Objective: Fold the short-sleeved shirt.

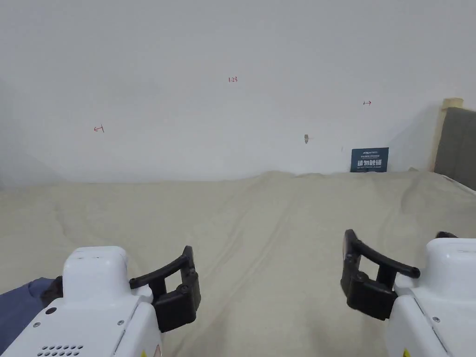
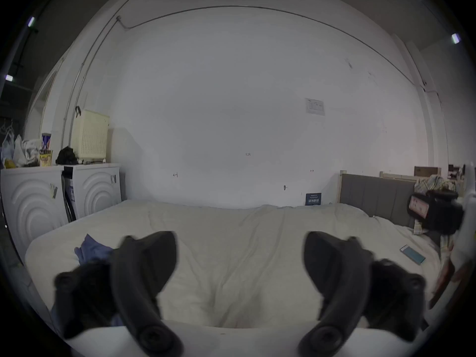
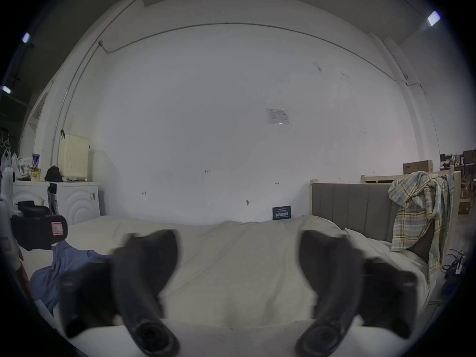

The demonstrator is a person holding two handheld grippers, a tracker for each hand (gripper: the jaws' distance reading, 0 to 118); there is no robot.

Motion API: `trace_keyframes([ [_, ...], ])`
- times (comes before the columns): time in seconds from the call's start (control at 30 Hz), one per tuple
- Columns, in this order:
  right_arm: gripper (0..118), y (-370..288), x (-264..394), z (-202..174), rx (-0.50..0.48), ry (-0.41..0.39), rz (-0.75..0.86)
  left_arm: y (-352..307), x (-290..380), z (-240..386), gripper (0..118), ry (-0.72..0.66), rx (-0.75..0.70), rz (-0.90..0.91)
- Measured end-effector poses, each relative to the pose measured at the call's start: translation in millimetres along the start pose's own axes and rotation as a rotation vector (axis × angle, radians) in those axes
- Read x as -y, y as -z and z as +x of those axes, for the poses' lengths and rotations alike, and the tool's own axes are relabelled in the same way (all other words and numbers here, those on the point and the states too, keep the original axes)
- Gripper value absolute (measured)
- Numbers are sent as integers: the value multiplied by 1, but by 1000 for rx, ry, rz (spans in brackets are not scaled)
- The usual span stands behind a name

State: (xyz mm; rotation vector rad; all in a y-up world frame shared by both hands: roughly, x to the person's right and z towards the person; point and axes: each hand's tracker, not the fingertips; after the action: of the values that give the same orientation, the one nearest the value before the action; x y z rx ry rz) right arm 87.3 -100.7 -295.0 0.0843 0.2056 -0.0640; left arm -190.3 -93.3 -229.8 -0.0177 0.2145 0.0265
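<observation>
Blue shirt (image 3: 67, 264), crumpled on bed (image 1: 260, 223), is found left of the left gripper (image 2: 239, 272); both grippers' jaws are held apart, empty; right gripper (image 3: 239, 270) farther.

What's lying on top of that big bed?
On the bed lie a crumpled blue shirt near its left edge and a phone at right. The black fingers hide part of the shirt.

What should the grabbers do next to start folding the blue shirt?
Probably swing the left gripper left and down to the crumpled blue shirt and pinch an edge. Both it and the right gripper are open and empty above the bed, and the shirt lies bunched at the left.
</observation>
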Motion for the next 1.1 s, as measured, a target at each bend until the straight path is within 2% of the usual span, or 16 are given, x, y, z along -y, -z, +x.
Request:
trace_keyframes([
  [0.07, 59, 2, 0, 0, 25, -2, 2, 1, 1, 4, 78, 19, -18, 8],
  [0.1, 42, 4, 0, 0, 34, -12, 0, 1, 1, 4, 74, 22, -14, 8],
  [0.17, 30, 5, 1, 3, 33, -18, -5, 1, 0, 4, 72, 16, 4, 7],
  [0.2, 21, 5, 2, 4, 37, -13, -6, 1, 0, 4, 64, 12, 22, 0],
  [0.23, 15, 4, 2, 6, 40, -7, -5, 1, 0, 4, 49, 10, 13, 3],
  [0.27, 8, 5, 3, 7, 37, 2, -9, 1, 1, 5, 28, 3, -3, 16],
  [0.3, 3, 6, 4, 8, 43, 1, -11, 2, 1, 6, 16, -5, -28, 23],
  [0.33, 0, 7, 4, 9, 48, 0, -14, 2, 1, 6, 12, -15, -57, 34],
  [0.43, 0, 9, 4, 14, 34, -1, -31, 2, -1, 0, 9, -28, -15, 30],
  [0.53, 0, 10, 4, 16, 32, 10, -32, 6, -1, 1, 0, -21, -4, 16],
  [0.9, 0, 15, 4, 16, 46, -18, -38, 15, 1, 6, 0, 17, 27, -17],
  [1.1, 0, 22, 4, 3, 6, -27, -50, 14, 2, -5, 0, 19, -9, -23],
])
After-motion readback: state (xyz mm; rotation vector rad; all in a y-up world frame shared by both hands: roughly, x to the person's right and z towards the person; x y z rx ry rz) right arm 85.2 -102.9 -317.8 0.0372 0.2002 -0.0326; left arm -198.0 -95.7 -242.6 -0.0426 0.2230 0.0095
